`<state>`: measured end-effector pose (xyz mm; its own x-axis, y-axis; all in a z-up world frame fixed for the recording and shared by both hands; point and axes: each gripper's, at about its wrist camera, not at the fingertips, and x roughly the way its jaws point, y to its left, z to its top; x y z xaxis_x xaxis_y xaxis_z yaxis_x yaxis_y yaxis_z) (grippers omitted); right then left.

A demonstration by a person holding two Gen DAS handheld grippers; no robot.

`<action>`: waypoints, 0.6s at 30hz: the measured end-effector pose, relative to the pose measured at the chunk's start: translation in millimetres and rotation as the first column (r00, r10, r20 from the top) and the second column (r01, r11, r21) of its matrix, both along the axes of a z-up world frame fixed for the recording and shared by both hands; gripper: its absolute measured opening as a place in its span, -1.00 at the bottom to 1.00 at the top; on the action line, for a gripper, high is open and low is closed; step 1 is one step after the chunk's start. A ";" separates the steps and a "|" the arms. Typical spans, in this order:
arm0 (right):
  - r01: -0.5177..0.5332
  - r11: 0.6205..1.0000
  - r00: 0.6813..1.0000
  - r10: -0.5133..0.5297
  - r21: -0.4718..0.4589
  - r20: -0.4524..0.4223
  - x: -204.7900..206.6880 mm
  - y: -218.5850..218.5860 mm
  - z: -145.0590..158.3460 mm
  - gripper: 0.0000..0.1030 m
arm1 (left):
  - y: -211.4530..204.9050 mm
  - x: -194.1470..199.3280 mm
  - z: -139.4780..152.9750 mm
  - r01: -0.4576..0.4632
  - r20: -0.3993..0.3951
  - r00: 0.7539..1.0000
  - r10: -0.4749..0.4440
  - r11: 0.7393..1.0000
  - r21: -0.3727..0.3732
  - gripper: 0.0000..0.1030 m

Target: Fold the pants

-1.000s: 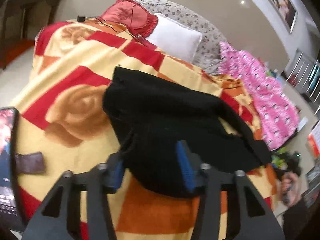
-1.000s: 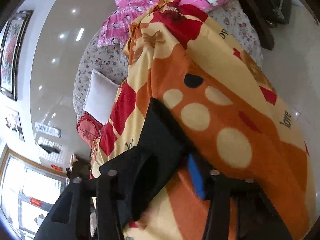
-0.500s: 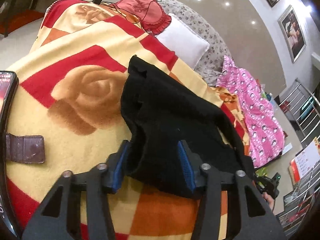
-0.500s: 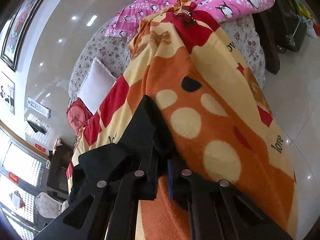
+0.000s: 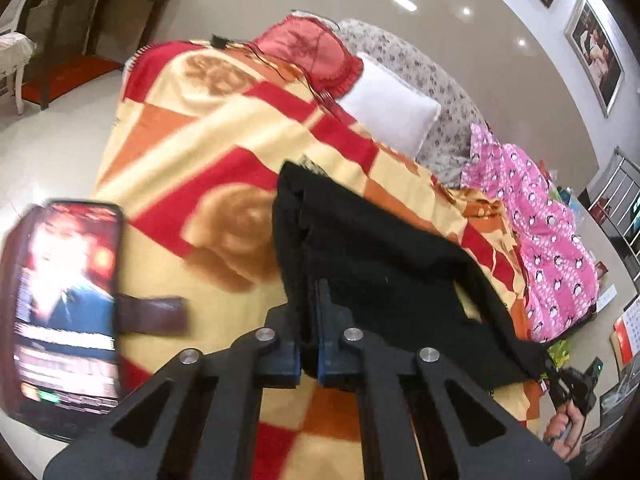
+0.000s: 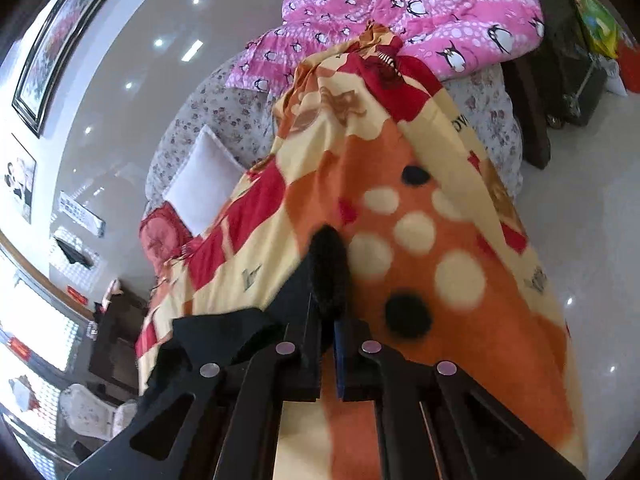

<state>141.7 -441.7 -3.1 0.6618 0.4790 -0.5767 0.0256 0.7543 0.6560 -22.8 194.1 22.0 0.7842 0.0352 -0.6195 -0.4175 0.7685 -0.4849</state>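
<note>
I get bright, even light from ceiling spots glaring on the glossy wall [image 5: 460,20]; both fisheye views bend at their dark corners, and the phone [image 5: 64,312] smears with motion blur

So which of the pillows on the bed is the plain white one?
The white pillow, lying between the red frilled pillow and the pink penguin quilt.

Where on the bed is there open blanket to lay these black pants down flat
Free: the blanket between the phone and the red pillow, and the spotted orange stretch beside the pants. Crowded: the pillows and pink quilt at the far side.
</note>
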 end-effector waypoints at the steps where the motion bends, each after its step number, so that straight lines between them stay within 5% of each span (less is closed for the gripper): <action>1: -0.018 1.000 1.000 0.018 -0.002 -0.015 -10.5 1.2 2.5 -0.94 | 5.8 -3.8 0.2 -0.005 -0.007 1.000 0.005 1.000 0.003 -0.95; 11: -0.030 0.999 0.995 0.028 -0.019 -0.094 -73.8 1.7 -33.4 -0.94 | 4.6 9.0 -38.0 -0.027 -0.184 0.982 0.045 0.995 0.099 -0.81; 16: -0.024 0.984 0.999 0.015 -0.178 -0.050 -73.2 13.3 -22.5 -0.92 | 0.0 7.6 -23.3 -0.079 -0.183 0.976 0.120 0.973 0.217 -0.62; 18: 0.006 0.970 0.999 -0.014 -0.244 -0.031 -75.8 14.1 -16.8 -0.86 | -5.2 7.2 -11.5 -0.119 -0.166 0.970 0.179 0.939 0.322 0.10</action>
<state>66.0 -427.6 -19.9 0.6448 0.3149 -0.6965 0.0522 0.8910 0.4511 -15.5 188.8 10.4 0.6242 0.3545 -0.6962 -0.5994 0.7889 -0.1357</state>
